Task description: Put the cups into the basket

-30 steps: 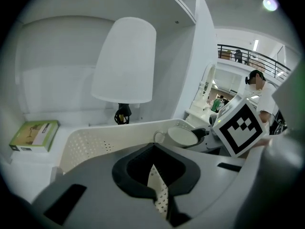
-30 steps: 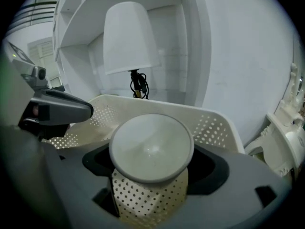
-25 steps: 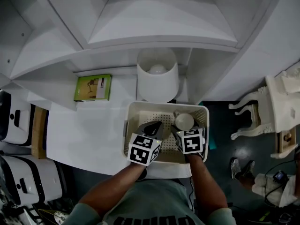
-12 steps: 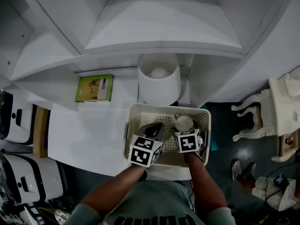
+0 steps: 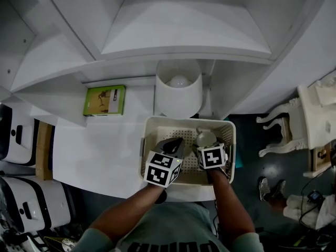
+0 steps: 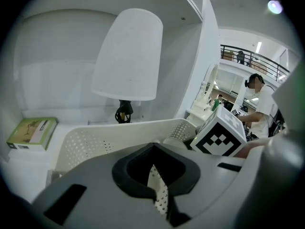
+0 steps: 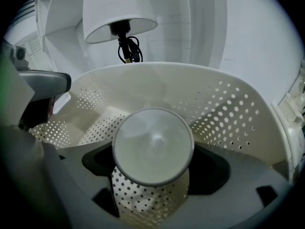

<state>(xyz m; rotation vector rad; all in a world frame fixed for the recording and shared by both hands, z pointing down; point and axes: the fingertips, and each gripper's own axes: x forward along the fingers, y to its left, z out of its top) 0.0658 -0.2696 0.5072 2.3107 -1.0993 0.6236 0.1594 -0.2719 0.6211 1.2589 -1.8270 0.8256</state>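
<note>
White desk (image 5: 100, 146), basket (image 5: 184, 118) at edge.
Right gripper (image 5: 206, 143) pinched cup (image 7: 152, 147) inside basket, floor close below; left gripper (image 6: 153, 149) closed, empty.

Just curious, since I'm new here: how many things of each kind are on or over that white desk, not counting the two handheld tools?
cup: 1
basket: 1
lamp: 1
green box: 1
Total: 4

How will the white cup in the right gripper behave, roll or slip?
The cup looks smooth and hard, so it probably slips easily between the fingers. Being round and held sideways, it may roll if dropped in the basket.
</note>
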